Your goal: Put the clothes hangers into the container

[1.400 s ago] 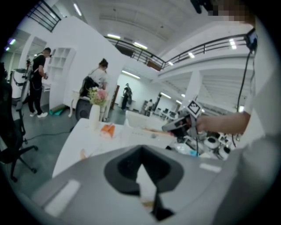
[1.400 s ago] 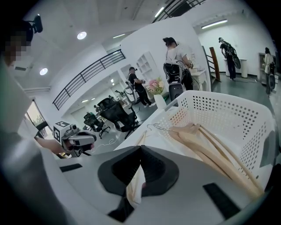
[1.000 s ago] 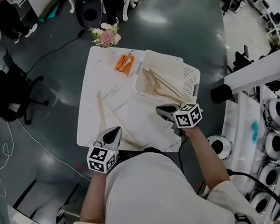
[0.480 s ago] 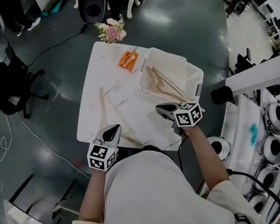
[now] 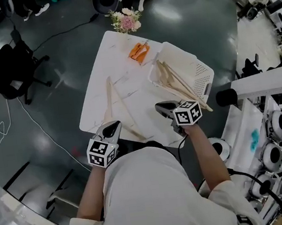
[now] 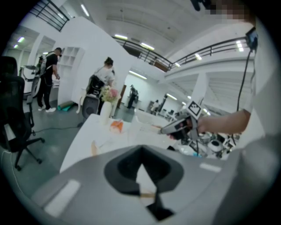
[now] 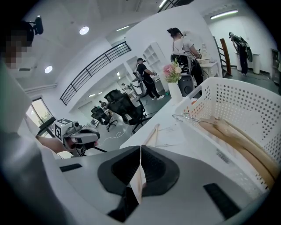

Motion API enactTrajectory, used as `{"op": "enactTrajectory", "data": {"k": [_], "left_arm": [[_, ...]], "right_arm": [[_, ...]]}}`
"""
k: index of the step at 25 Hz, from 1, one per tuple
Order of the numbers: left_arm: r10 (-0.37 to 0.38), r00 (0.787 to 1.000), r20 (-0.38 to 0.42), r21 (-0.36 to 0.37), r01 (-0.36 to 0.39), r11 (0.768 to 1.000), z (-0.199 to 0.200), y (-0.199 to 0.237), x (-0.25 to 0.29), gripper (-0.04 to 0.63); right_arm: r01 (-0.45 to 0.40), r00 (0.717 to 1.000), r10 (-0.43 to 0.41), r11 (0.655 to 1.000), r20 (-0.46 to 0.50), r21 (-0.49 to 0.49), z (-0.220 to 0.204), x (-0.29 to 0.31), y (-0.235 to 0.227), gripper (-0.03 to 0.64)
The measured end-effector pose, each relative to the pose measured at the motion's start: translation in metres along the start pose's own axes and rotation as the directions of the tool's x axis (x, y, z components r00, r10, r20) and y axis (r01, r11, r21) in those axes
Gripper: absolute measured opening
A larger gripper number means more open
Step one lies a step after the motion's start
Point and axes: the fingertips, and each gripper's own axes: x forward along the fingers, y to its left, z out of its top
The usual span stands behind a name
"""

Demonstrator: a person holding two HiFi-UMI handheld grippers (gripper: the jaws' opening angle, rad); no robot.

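One wooden hanger [image 5: 109, 100] lies on the left part of the white table [image 5: 125, 70]; the right gripper view shows this hanger [image 7: 152, 135] just beyond the jaws. Several more hangers [image 5: 178, 81] rest in the white perforated basket [image 5: 196, 66] on the table's right side, their ends poking over its near rim. My left gripper [image 5: 113, 127] hovers at the table's near edge, close to the lying hanger's lower end, jaws together and empty. My right gripper [image 5: 162, 107] is shut and empty too, just short of the basket's near corner.
An orange object [image 5: 140, 52] lies near the table's far edge, beside a vase of flowers [image 5: 127, 19]. A black office chair [image 5: 7, 75] stands on the floor to the left. White machinery [image 5: 265, 118] crowds the right. People stand in the background.
The head view has swung, so the table sits higher and further right in the picture. Both grippers have shifted slightly along the table's near edge and stay shut. The hangers have not moved.
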Motion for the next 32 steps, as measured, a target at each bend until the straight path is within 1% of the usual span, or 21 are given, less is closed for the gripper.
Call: {"op": "enactTrajectory", "data": {"k": [9, 19, 25, 29, 32], "left_arm": [[0.042, 0.999, -0.003, -0.060, -0.042, 0.997, -0.025, 0.014, -0.021, 0.002], [0.091, 0.996, -0.012, -0.116, -0.092, 0.989, -0.046, 0.038, -0.044, 0.002], [0.124, 0.992, -0.013, -0.149, -0.125, 0.981, -0.059, 0.052, -0.059, 0.002], [0.142, 0.990, -0.021, -0.168, -0.144, 0.975, -0.068, 0.061, -0.068, 0.002], [0.156, 0.987, -0.023, -0.184, -0.158, 0.970, -0.074, 0.068, -0.077, 0.002]], "right_arm": [[-0.068, 0.994, 0.066, 0.998, -0.086, -0.019, -0.013, 0.045, 0.024, 0.005], [-0.147, 0.971, 0.137, 0.989, -0.198, -0.037, -0.034, 0.106, 0.053, 0.006], [-0.174, 0.952, 0.148, 0.982, -0.269, -0.075, -0.051, 0.144, 0.067, 0.009], [-0.184, 0.933, 0.144, 0.979, -0.329, -0.093, -0.068, 0.170, 0.070, 0.040], [-0.181, 0.920, 0.125, 0.976, -0.371, -0.121, -0.080, 0.187, 0.072, 0.058]]}}
